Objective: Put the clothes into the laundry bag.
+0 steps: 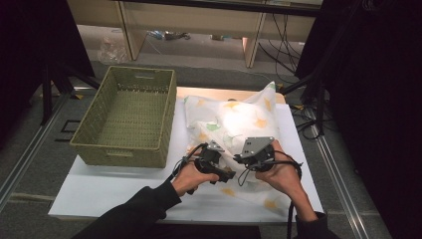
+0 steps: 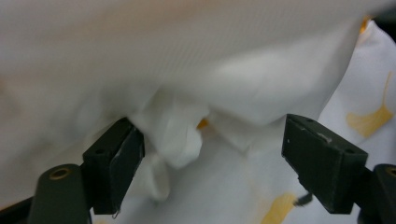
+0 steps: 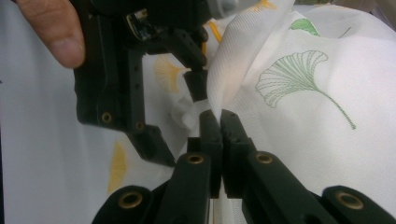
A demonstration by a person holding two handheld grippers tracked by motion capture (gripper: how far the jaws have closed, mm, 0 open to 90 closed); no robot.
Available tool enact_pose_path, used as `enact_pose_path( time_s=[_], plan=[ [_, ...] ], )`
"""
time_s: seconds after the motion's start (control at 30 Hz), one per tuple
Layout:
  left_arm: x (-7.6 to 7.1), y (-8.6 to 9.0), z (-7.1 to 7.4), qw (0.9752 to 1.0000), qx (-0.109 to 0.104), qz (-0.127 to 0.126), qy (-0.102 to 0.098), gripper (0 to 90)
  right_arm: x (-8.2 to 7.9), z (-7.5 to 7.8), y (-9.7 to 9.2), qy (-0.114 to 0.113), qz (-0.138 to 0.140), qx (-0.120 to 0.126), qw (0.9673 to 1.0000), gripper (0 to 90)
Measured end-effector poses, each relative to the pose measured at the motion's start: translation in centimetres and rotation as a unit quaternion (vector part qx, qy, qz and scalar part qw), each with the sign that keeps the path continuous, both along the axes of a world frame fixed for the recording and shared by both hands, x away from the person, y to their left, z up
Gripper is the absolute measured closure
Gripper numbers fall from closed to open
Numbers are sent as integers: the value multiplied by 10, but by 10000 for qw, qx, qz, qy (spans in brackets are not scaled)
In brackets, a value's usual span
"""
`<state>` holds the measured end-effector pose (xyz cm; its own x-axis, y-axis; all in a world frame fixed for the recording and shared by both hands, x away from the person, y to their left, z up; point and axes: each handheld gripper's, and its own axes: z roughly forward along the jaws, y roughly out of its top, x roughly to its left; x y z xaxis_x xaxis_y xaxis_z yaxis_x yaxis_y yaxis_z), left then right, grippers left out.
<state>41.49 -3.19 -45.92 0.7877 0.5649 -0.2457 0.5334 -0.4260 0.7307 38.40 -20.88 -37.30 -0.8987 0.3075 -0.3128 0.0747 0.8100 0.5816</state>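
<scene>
Right gripper view shows the right claw [image 3: 219, 122] pinching the ginkgo-print pillowcase [image 3: 299, 116] on the desk [image 1: 99, 191]; the left claw [image 2: 212, 154] gapes wide, so that single hold could slip.

Open tool [image 2: 212, 154], bunched white cloth [image 2: 177, 135] between

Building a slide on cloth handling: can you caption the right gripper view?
Right gripper pinches a fold of the white leaf-print cloth, with the open left gripper close behind it.
</scene>
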Motion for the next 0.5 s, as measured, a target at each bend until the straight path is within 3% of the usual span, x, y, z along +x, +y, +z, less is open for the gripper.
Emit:
enact_pose_path(
  time_s=[0.1,0.23,0.3,0.43,0.5],
  plan=[
    [3,-10,1,9988,-376,260,196,207,0,0,-1,27,-9,26,10000,900],
    [12,-18,-5,9996,-117,243,27,353,0,1,-1,21,-1,33,10000,900],
    [18,-14,-10,9997,235,80,-86,492,-1,2,-2,-65,-26,70,10000,900],
    [26,-11,-13,9983,273,182,-481,761,-2,2,-1,-24,-53,48,10000,900],
    [29,-10,-11,9968,234,325,-688,832,-1,2,-1,43,-29,-12,10000,900]
  ],
)
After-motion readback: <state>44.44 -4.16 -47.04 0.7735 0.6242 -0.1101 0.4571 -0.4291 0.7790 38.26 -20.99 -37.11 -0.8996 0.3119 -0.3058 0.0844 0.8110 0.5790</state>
